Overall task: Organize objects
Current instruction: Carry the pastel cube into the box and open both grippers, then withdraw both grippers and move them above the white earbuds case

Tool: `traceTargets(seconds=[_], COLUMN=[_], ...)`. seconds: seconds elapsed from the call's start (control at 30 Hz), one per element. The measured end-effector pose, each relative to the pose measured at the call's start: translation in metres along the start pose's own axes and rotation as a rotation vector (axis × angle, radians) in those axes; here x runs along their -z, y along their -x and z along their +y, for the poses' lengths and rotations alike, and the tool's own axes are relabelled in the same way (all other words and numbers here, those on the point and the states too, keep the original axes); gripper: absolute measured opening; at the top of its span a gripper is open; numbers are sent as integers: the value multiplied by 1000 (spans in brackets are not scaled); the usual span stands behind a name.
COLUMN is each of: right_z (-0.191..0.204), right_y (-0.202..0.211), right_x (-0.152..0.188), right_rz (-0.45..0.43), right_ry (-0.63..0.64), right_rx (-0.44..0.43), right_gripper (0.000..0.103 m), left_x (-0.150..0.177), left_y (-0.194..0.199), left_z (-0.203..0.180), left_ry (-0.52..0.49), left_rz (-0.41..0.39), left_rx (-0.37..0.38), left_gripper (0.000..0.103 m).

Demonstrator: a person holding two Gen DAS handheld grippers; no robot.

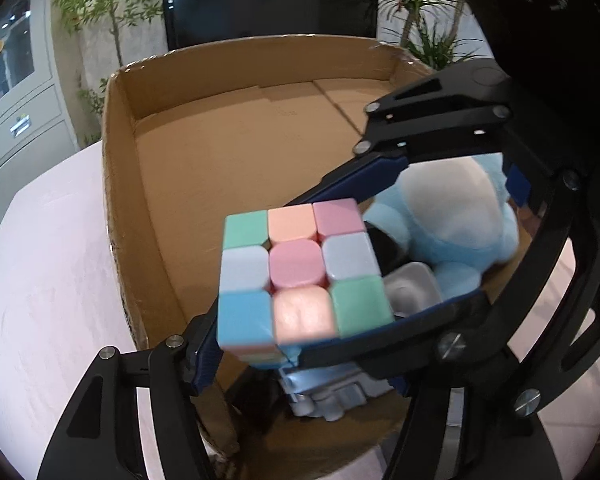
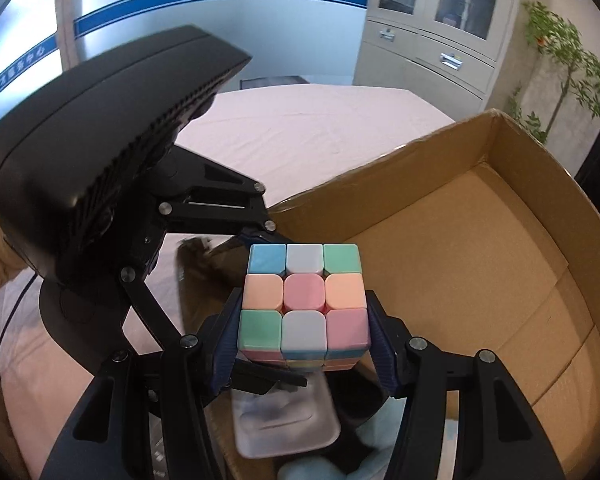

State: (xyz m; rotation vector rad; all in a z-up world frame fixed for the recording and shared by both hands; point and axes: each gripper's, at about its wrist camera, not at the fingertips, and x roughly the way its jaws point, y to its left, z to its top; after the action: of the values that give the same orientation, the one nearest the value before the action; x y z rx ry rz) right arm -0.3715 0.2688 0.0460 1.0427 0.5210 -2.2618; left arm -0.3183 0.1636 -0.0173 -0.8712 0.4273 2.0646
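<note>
A pastel puzzle cube hangs over the near corner of an open cardboard box. Both grippers grip it at once, on different pairs of faces. My left gripper presses it from left and right in the left wrist view. My right gripper reaches in from the upper right, one finger above the cube and one below. In the right wrist view the cube sits between the right gripper's blue pads. There the left gripper comes in from the left, over the box wall.
Below the cube, inside the box, lie a light-blue plush toy, a grey plastic tray and a pale plastic toy. The box floor beyond is bare cardboard. The box stands on a pink-covered table. Cabinet and plants stand behind.
</note>
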Motion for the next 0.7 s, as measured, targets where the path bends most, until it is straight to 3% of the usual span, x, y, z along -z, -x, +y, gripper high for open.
traceTargets(seconds=[0.13,0.2,0.37,0.5,0.6,0.7], right_z=[-5,-7,-1,28,64,102], right_y=[0,6,41,75,94,97], right_x=[0,3,16,42,68,93], right_rz=[-29,-50,-138,-205,-238,-213], right_ry=[-24,-44,-86,-90,-71,-29], right_rx=[53,57,53,-3,-106,-213], right_gripper=[77,77,77,77,77,77], left_x=[2,6,22,51,79,107], left_y=[3,11,39,79,99,109], left_z=[1,0,-8,-23,-50,-77], left_ry=[-10,-2,-25,-19,-67,-114], left_rz=[-7,-21,-55,-102,-100,-76], left_rx=[-18,2,-43,-14,66,146], left_gripper=[75,78,78,79,79,80])
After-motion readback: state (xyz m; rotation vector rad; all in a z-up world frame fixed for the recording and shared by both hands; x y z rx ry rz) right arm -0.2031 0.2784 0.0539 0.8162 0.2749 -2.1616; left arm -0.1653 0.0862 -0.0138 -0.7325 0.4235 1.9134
